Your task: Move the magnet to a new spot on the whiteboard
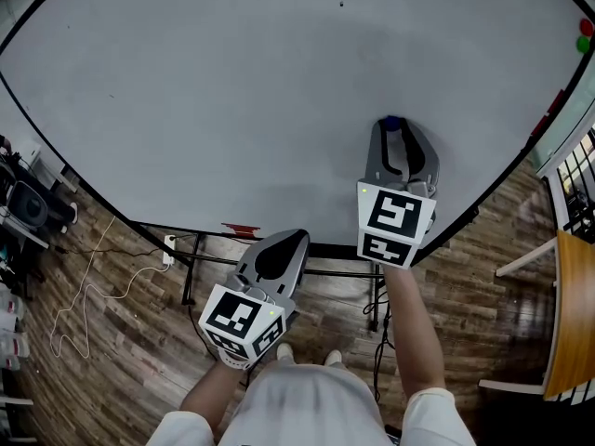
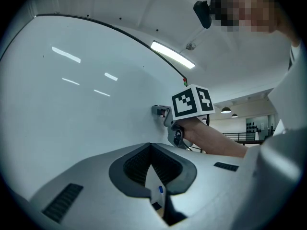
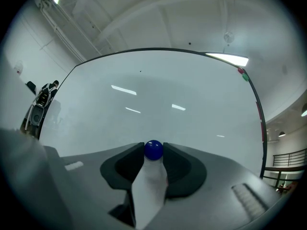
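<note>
Our right tool (image 1: 394, 125) clamps the blue magnet (image 3: 153, 150) on the whiteboard (image 1: 232, 91), lower right. Our left tool (image 1: 299, 237), jaws together, hangs below the board's edge. A red magnet (image 1: 585, 27) and a green magnet (image 1: 583, 44) sit far right.

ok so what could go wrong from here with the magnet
The round blue magnet sits only at the very tips of the right gripper, so it might slip out when pulled from the large white whiteboard. Those tips are close to the board, so sliding rather than lifting could scrape its surface.
</note>
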The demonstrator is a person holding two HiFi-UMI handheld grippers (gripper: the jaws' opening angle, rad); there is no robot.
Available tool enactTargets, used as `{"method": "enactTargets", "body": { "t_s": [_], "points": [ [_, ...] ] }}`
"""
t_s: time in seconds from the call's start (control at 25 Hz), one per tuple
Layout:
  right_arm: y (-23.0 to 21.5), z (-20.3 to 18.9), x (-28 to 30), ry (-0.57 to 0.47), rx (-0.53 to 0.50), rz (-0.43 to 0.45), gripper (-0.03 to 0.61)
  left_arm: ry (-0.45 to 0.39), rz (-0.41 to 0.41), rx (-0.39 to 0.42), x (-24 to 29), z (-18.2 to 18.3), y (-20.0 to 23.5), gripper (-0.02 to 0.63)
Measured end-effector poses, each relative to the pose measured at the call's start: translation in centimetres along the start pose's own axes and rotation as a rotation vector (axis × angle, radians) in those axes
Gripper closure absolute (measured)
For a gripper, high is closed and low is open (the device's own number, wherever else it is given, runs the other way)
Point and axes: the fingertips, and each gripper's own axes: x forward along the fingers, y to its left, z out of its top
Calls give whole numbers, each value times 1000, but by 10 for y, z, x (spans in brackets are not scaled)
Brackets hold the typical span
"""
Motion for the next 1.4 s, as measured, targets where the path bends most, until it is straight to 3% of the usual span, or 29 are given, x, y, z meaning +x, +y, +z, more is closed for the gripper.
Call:
{"method": "enactTargets", "body": {
  "t_s": [0.16, 0.76, 1.08, 1.28, 1.4],
  "points": [
    [0, 0, 2, -1, 0, -22, 445, -4, 8, 4, -2, 3, 4, 614],
    [-2, -6, -17, -12, 56, 44, 449, -5, 8, 1, -2, 2, 6, 614],
    [0, -10, -58, -45, 111, 98, 449, -8, 2, 6, -4, 1, 1, 614],
    [-7, -34, -100, -47, 167, 110, 449, -17, 1, 26, -9, -2, -8, 614],
    [-11, -17, -123, -86, 159, 114, 449, -18, 5, 54, -15, -6, -15, 614]
  ]
}}
